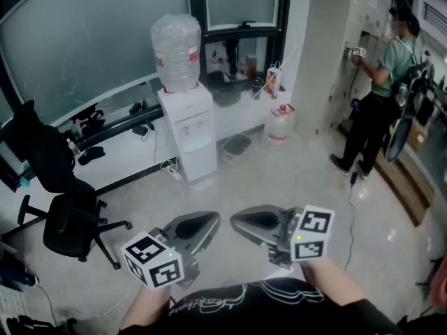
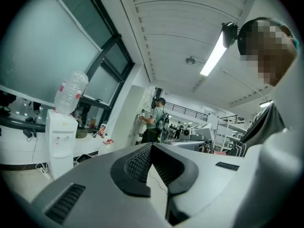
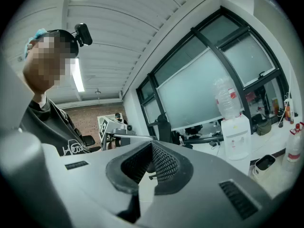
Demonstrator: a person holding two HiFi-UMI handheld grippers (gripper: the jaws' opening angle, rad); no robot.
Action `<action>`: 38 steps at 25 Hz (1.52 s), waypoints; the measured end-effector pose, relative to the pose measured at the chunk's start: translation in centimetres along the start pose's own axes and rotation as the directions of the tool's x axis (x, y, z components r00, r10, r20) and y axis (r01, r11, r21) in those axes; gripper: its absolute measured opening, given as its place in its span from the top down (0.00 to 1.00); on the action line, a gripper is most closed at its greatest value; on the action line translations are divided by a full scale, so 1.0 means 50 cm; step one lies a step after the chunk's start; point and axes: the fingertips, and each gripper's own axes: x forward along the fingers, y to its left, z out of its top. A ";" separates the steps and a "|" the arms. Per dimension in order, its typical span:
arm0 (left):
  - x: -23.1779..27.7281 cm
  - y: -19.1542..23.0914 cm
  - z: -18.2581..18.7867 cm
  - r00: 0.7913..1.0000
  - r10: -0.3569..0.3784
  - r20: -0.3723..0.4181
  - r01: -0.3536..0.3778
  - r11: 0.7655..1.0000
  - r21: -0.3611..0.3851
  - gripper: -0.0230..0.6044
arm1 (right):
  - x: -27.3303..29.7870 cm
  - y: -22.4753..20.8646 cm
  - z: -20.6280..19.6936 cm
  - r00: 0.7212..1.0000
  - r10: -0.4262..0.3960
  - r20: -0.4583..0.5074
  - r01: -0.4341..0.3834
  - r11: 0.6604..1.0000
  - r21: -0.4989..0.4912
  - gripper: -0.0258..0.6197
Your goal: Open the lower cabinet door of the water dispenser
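Standing well apart from the water dispenser [image 1: 187,117]; left tongs [image 1: 211,220] and right tongs [image 1: 239,222] both closed, empty. I should approach, then open one pair at the lower door [image 1: 199,162].

An office-like workroom. Well ahead of the fingers [image 1: 194,225], a white water dispenser [image 1: 190,128] with an upturned bottle [image 1: 176,51] stands by a low bench [image 1: 133,135] strewn with cables, under big frosted windows [image 1: 84,40]. Left of the fingers is a black swivel office chair [image 1: 59,194]. Far to their right a person [image 1: 380,89] stands at a panelled wall [image 1: 363,12]. Strip lights [image 2: 213,56] line a slatted ceiling [image 2: 161,27].
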 end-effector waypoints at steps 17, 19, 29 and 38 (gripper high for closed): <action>0.021 0.097 -0.002 0.998 -0.068 -0.008 0.068 0.998 -0.001 0.97 | 0.056 -0.100 -0.015 0.991 -0.137 -0.003 0.137 0.991 -0.002 0.94; 0.025 0.101 0.001 0.997 -0.079 -0.006 0.079 0.997 -0.002 0.97 | 0.055 -0.107 -0.011 0.988 -0.157 -0.003 0.157 0.987 -0.009 0.94; 0.156 0.114 0.000 0.991 -0.118 -0.060 0.117 0.993 -0.022 0.97 | -0.014 -0.203 -0.012 0.978 -0.207 -0.007 0.207 0.978 0.002 0.94; 0.410 0.170 -0.009 0.990 -0.057 -0.127 0.054 0.998 -0.029 0.97 | -0.149 -0.439 0.009 0.978 -0.208 -0.003 0.208 0.976 0.065 0.94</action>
